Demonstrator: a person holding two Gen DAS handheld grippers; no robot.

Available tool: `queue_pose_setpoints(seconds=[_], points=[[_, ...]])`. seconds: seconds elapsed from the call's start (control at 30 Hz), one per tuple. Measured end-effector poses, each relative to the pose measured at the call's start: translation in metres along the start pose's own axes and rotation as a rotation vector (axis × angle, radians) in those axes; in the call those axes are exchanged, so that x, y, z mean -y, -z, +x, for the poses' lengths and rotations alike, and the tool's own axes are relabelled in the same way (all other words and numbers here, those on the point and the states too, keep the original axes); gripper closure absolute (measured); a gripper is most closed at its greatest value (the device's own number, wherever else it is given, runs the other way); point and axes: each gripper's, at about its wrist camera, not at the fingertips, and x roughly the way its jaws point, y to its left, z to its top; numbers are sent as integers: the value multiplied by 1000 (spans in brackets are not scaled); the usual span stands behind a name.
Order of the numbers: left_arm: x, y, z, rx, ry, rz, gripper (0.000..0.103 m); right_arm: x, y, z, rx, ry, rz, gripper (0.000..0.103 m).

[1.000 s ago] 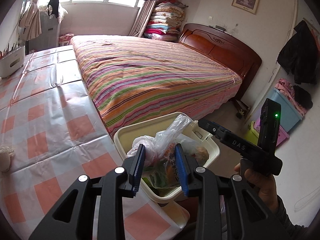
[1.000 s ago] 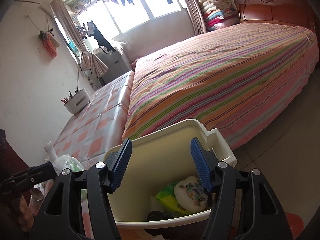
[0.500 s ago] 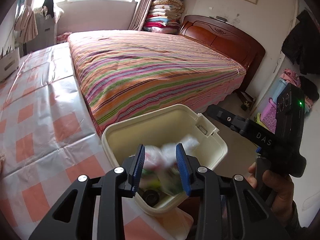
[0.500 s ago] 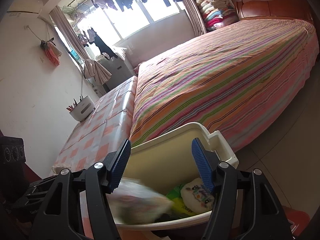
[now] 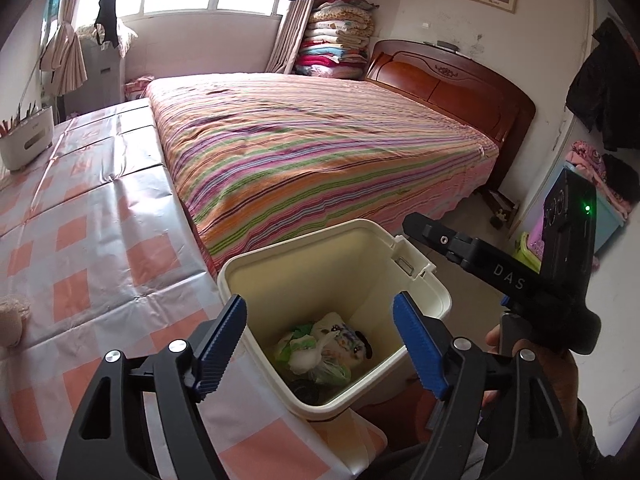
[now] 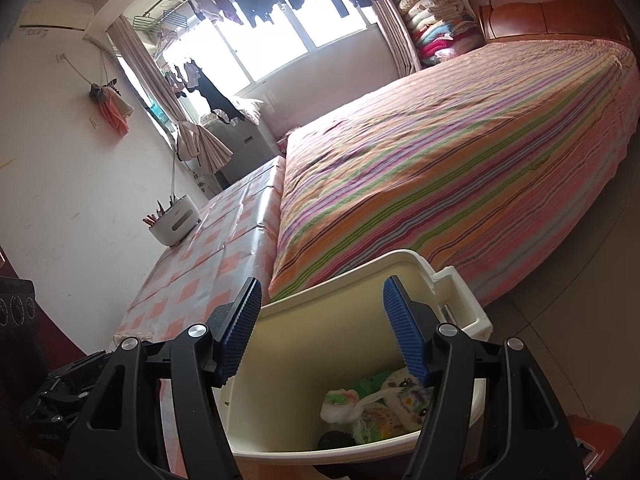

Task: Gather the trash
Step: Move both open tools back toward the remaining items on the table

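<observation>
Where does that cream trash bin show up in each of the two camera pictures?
Left wrist view: cream trash bin, lower centre, beyond the open jaws.
Right wrist view: the bin, bottom centre, between the jaws.
Shared landmark: the striped bed just behind it.

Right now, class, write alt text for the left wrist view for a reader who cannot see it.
The left gripper, its blue-padded jaws just opened and empty, hangs over a cream bin with a tied plastic bag of trash at its bottom. A checked tablecloth lies left, a striped bed behind, and the right gripper's black body at right.
</observation>
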Motion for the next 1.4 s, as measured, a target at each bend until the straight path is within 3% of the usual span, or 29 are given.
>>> queue_pose_setpoints(seconds=[0.5,0.8,1.03,1.4], points=[[-41,7,-67,87,-96,-15,29,-68,2,27,-19,-111,-85,37],[-99,16,-122,169,-213,-114,28,-136,18,58,-72,-210,-180,37],[-157,31,-162,225,-331,-244,21,-181,35,75,-111,-283,-255,37],[-232,57,-205,240,-450,-404,21,-224,61,96,-195,-360,-368,37]])
